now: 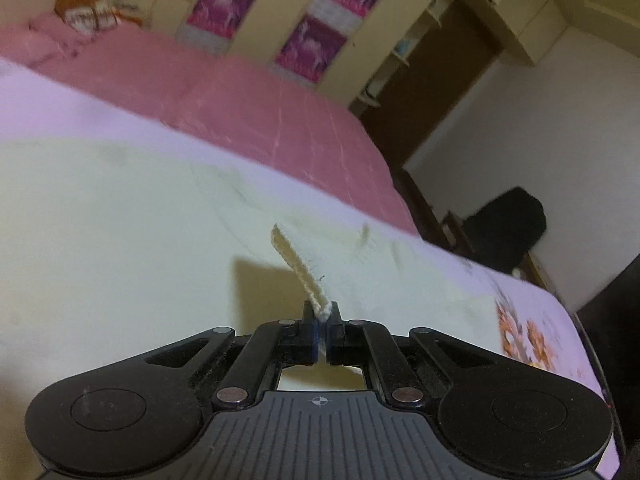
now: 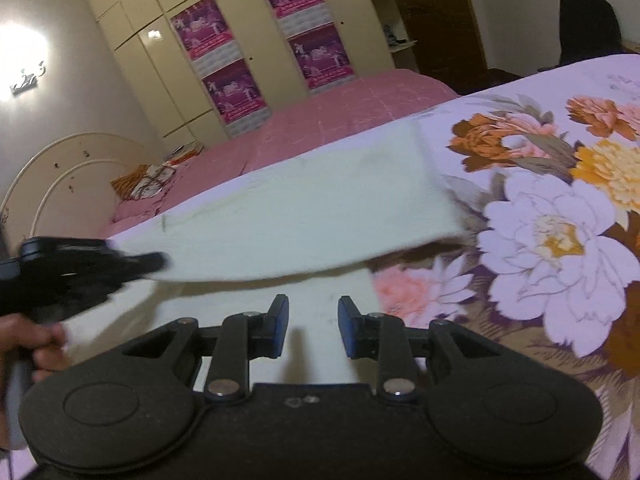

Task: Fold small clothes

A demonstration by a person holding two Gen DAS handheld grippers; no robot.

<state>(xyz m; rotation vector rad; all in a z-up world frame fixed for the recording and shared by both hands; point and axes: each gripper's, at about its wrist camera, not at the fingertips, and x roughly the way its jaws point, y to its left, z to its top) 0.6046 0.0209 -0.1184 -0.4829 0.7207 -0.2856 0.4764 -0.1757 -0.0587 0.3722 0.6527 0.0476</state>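
A cream cloth [image 2: 312, 204] is held lifted over a floral sheet [image 2: 560, 216], its corner pinched in the clenched left gripper [image 1: 322, 314], seen at the cloth's left end from the right wrist. The right gripper [image 2: 313, 326] is held released, jaws apart, above the cloth's lower layer. A pink bedspread [image 1: 248, 104] lies beyond.

Left tool [image 2: 160, 260] motion-blurred; cream cloth's [image 2: 304, 208] near edge smeared.

Cream cloth [image 2: 304, 204], floral lilac bedsheet [image 2: 552, 216], pink bedspread [image 1: 240, 96]
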